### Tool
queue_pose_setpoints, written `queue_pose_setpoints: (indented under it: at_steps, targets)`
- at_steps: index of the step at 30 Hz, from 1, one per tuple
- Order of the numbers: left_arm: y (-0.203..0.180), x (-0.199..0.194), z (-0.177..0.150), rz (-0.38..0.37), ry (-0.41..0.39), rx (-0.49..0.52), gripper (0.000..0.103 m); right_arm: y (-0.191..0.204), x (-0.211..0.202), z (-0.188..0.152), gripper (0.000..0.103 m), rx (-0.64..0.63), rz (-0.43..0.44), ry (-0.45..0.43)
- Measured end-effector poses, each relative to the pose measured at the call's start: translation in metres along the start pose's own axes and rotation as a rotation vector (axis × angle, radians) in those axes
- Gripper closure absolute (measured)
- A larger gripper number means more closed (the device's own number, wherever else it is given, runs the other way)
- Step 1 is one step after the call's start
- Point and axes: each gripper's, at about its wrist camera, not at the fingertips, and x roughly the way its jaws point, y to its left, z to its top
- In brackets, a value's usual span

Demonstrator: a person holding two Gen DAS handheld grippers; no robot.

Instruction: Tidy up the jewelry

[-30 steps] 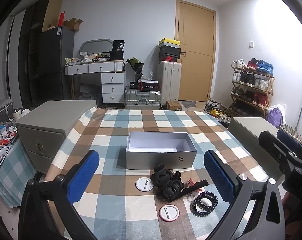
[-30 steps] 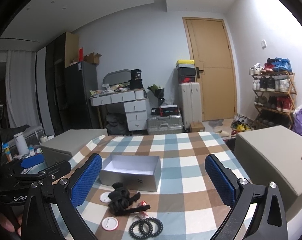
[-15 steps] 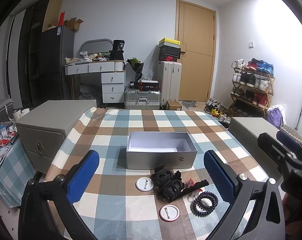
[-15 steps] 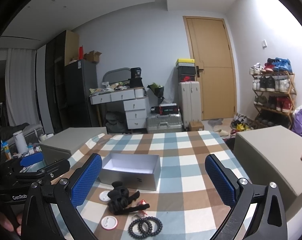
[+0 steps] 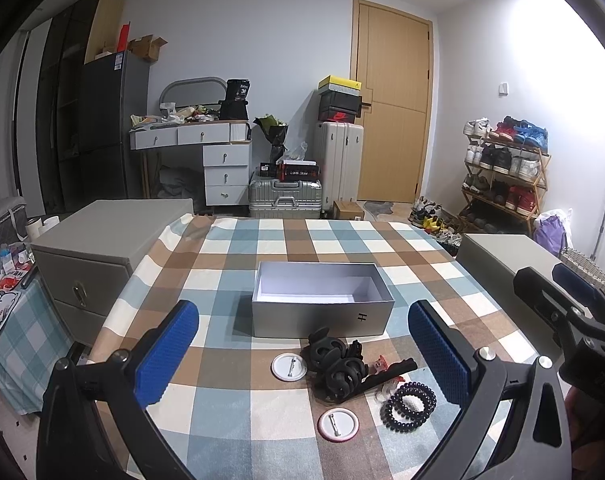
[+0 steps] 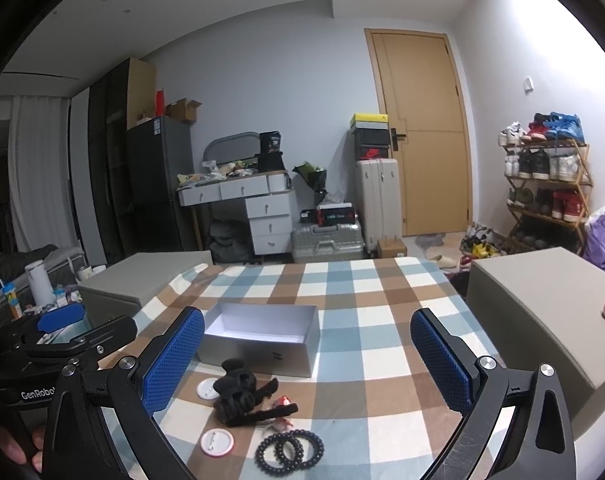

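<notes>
Both grippers — left gripper (image 5: 302, 356), right gripper (image 6: 307, 360) — wide apart, empty.

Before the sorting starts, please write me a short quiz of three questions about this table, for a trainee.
1. True or false: the grey box already holds an item.
2. How many round pin badges lie on the checked cloth?
3. Which lies nearest the camera: A) black hair claws, B) coiled hair ties, C) the box?

Key
1. False: it is empty.
2. Two.
3. B. Both the left gripper and right gripper are open and hold nothing.
</notes>
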Motion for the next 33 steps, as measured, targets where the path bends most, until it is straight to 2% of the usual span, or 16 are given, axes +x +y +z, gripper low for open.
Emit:
queue_pose_setpoints:
  at_steps: [13,24,30,33]
  targets:
    - [0.01,0.014,-0.009,0.012,0.036,-0.003,0.001,-0.005,0.016,-0.011,0.0,0.007,0.023,0.066]
    - [0.032,0.04,-0.038,0.01,0.121,-0.019,0.001,-0.006,0.081,-0.056,0.0,0.059,0.178,0.335]
    - [0.034,0.05,-0.05,0.001,0.169,-0.013,0.001,-0.009,0.112,-0.079,0.0,0.127,0.228,0.472]
    - [0.036,0.054,-0.052,-0.006,0.184,-0.018,0.001,-0.011,0.121,-0.085,0.006,0.163,0.26,0.511]
